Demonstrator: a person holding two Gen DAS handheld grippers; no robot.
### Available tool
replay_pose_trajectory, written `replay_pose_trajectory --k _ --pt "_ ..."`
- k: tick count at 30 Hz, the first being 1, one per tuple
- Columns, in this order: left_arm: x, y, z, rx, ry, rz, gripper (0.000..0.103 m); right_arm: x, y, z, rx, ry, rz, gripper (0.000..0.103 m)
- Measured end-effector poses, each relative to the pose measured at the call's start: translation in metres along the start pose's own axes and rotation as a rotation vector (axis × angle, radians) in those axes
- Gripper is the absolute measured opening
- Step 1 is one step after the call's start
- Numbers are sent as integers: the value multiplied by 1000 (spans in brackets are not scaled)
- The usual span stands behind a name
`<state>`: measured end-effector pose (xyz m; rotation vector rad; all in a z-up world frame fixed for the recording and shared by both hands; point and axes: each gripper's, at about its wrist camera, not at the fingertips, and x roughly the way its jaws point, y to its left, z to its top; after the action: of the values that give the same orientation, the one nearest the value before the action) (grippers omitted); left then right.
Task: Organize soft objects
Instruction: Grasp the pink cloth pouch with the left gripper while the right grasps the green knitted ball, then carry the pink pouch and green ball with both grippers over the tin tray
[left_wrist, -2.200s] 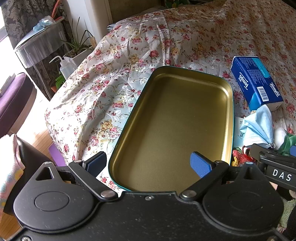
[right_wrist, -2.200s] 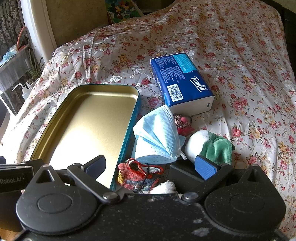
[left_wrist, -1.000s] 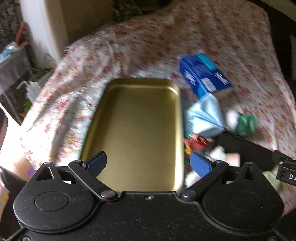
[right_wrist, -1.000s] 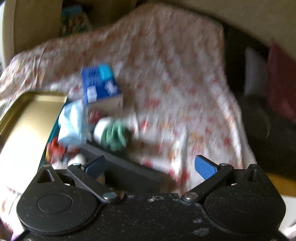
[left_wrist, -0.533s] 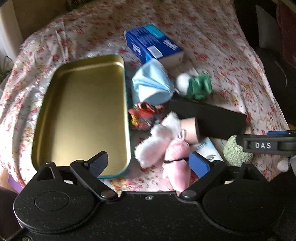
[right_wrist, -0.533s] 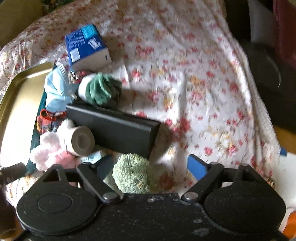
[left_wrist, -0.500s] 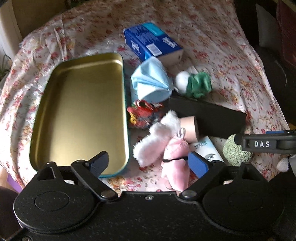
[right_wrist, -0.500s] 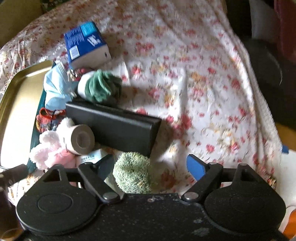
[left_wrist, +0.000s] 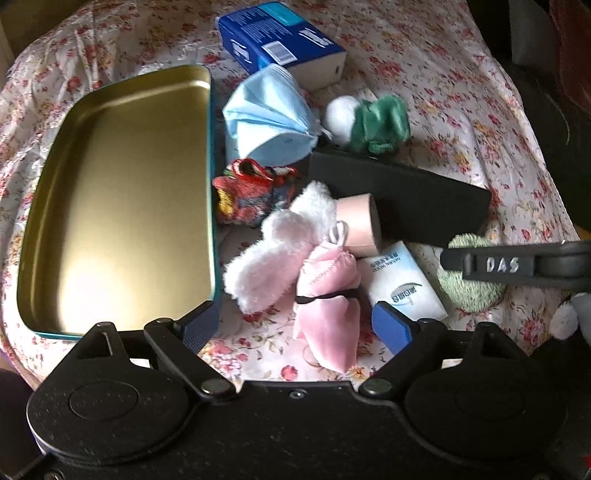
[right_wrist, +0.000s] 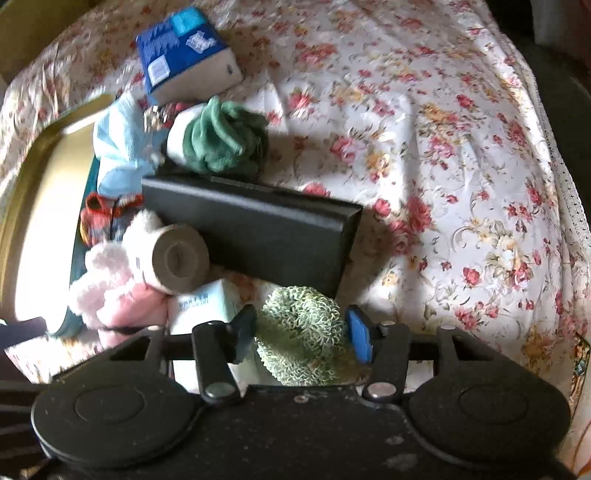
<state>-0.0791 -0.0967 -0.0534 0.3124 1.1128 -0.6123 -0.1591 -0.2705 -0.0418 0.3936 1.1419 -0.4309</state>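
Both pads (right_wrist: 357, 334) seemingly against green puff (right_wrist: 301, 334)

Both cameras sit just behind their own fingers and look steeply down at the bed (left_wrist: 424, 62), close over the clutter. The left wrist view faces the gold tray (left_wrist: 122, 192) near the bed's left edge, with the pink plush (left_wrist: 325, 291) close beneath. The right wrist view hangs nearer the bed's right edge, directly over the pale green knitted ball (right_wrist: 301, 332). Both views share the black box (right_wrist: 255, 236), the blue tissue pack (right_wrist: 184, 48), the dark green cloth (left_wrist: 380, 122) and the tape roll (right_wrist: 177, 258).
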Motion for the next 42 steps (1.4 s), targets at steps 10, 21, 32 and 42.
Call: replay_pose_trajectory --k 10,21,32,42 --pt "32 -9 -1 6 126 -59 59 -16 -12 -1 72 -108 99 51" --pt "16 -7 -4 26 69 -117 25 -27 -20 -4 104 -194 123 51" --pt "9 -2 -2 35 45 -111 28 -29 -17 -6 112 -213 94 51" --pt "31 -17 7 30 40 -67 57 -28 -20 -6 114 -209 114 51"
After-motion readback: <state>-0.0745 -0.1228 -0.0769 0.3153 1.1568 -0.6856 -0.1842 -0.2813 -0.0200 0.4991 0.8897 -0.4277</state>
